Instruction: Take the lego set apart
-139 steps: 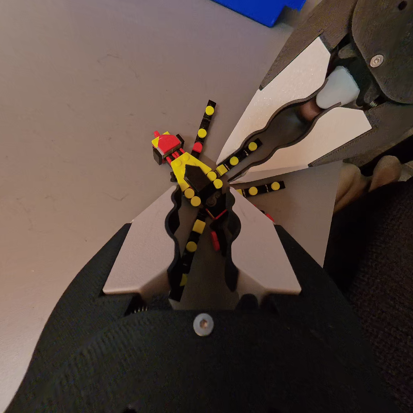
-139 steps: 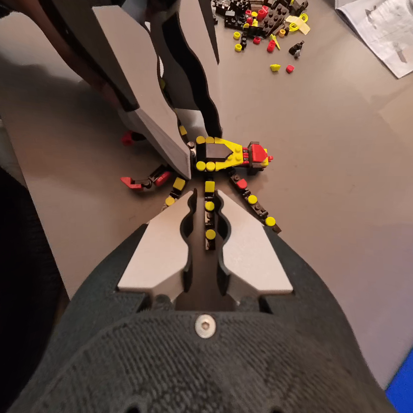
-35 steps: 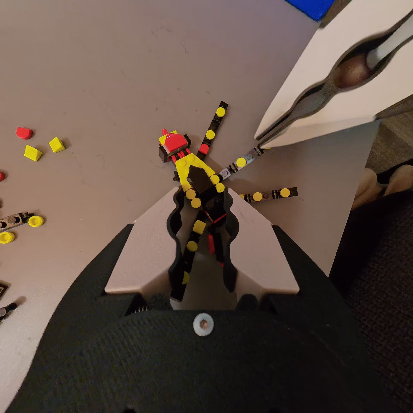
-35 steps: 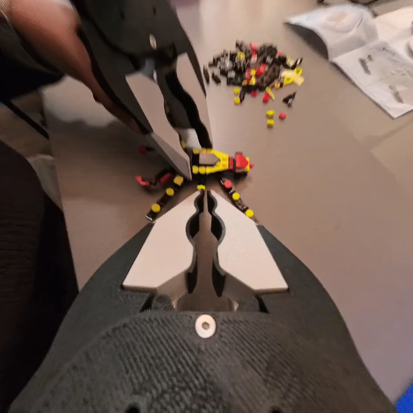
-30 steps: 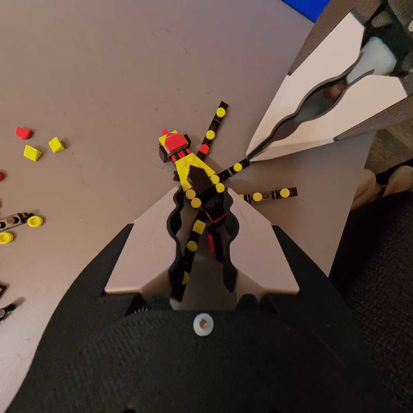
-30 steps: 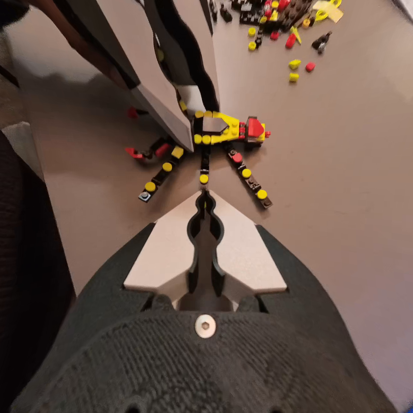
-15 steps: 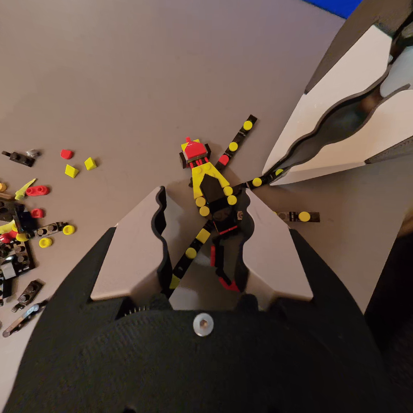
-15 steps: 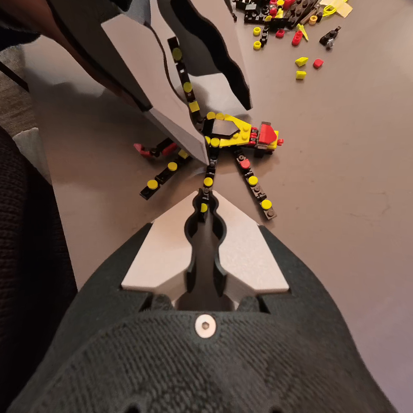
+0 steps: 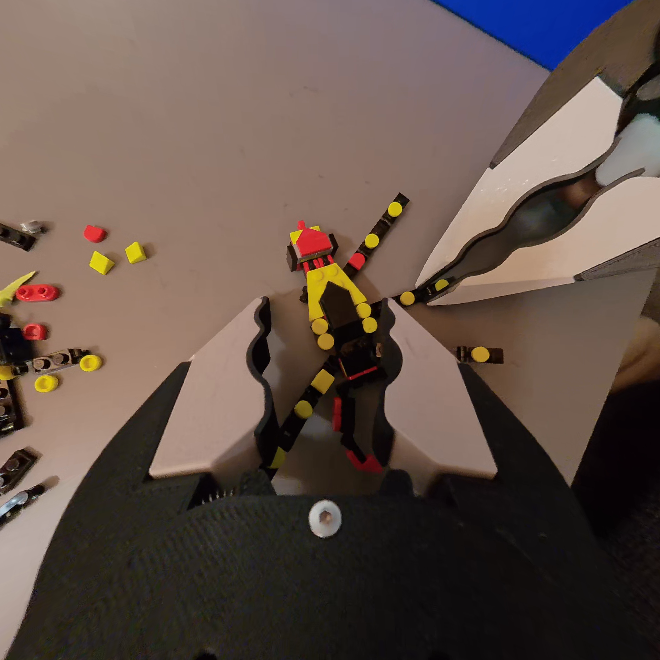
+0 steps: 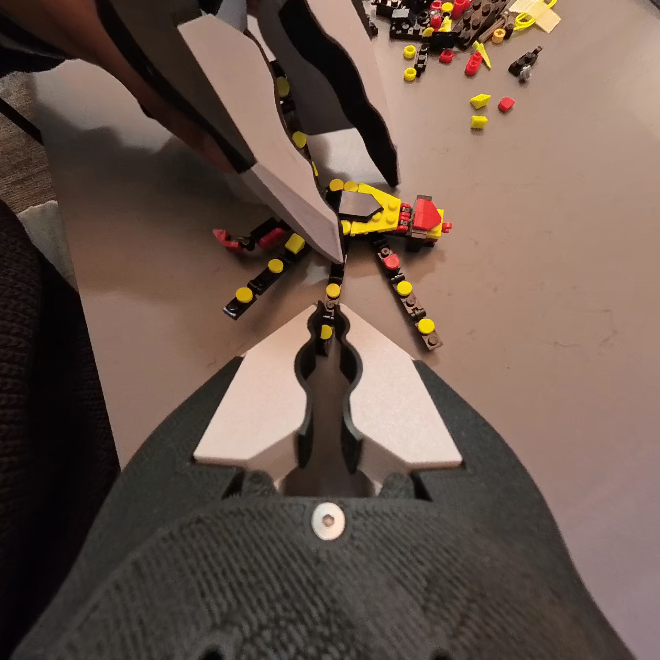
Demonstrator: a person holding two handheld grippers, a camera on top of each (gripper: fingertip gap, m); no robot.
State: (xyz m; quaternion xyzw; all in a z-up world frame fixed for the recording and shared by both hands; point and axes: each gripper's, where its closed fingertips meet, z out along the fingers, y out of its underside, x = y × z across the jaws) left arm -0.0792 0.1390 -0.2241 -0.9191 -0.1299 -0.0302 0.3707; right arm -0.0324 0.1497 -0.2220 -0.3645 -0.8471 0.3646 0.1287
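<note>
Right gripper (image 10: pixel 328 310) clenched on middle black leg (image 10: pixel 330 303) of the lego scorpion (image 10: pixel 371 214), which lies flat on tabletop (image 10: pixel 535 285). Left gripper (image 9: pixel 325 310) released, jaws straddling the body, one fingertip (image 10: pixel 332 246) touching it. Advice: clamp body first, then peel leg outward along its length; avoid twisting, thin hinge plates may scatter.

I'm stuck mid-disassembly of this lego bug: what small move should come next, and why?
Probably close the left gripper on the yellow and black body first. Its fingers stand apart around the body, while the right gripper is shut on the middle leg, which looks still attached. Pulling without a brace would likely drag the whole model.
</note>
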